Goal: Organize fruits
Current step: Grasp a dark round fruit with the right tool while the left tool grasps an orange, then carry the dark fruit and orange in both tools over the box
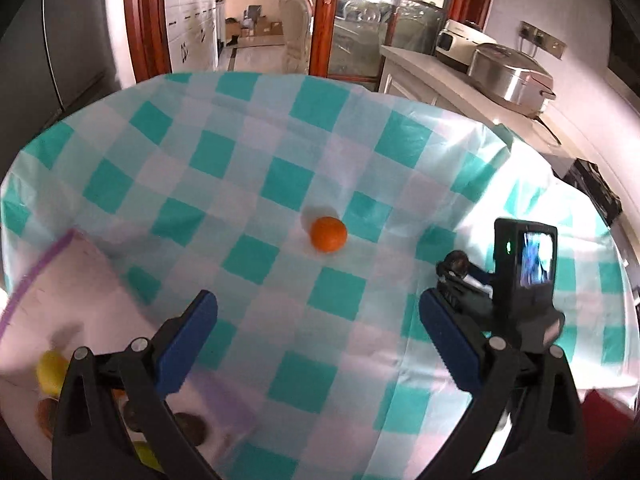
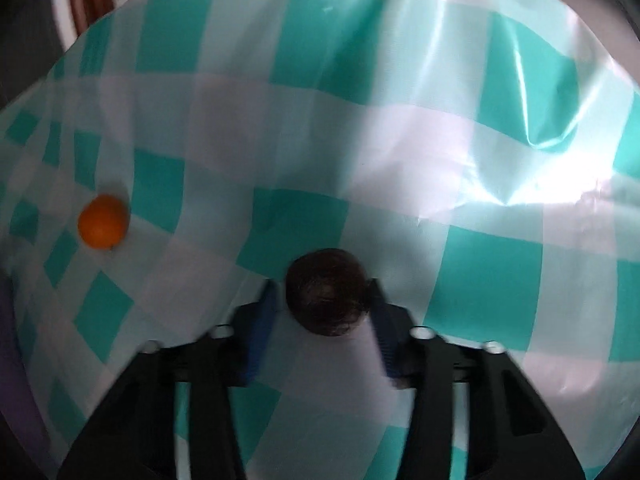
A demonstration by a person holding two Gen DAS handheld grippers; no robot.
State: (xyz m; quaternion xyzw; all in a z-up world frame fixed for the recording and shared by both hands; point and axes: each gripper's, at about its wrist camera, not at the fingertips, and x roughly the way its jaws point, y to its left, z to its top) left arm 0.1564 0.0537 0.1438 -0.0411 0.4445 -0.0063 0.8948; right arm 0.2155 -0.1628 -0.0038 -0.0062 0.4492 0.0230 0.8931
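Two loose fruits visible on the glossy teal-and-white checked tablecloth, taken here as landmark. Near the cloth's left edge, a white tray with a purple rim, partly hidden behind the left gripper; inside it, blurred, a yellow fruit and several brown rounded pieces, kind not discernible. Judged as the collecting place, hence part of the sorting already done.

Beyond the cloth's far right edge, a white counter carrying a silver lidded cooker; no bearing on the task.

Left gripper above the cloth's near side, blue pads spread wide, nothing between them. Right gripper low over the cloth's right part, its camera block also seen from the left wrist view; jaws drawn in on a dark brown, rough-skinned round fruit, blue pads against both flanks, fruit apparently at or just above the cloth.

Near the cloth's centre, well apart from both grippers, a small round orange citrus fruit, untouched.

Progress, as a judgement: roughly midway or later. Remaining: carrying the gripped brown fruit across to the tray, then fetching the orange one. Possible further fruit outside both views not excluded.
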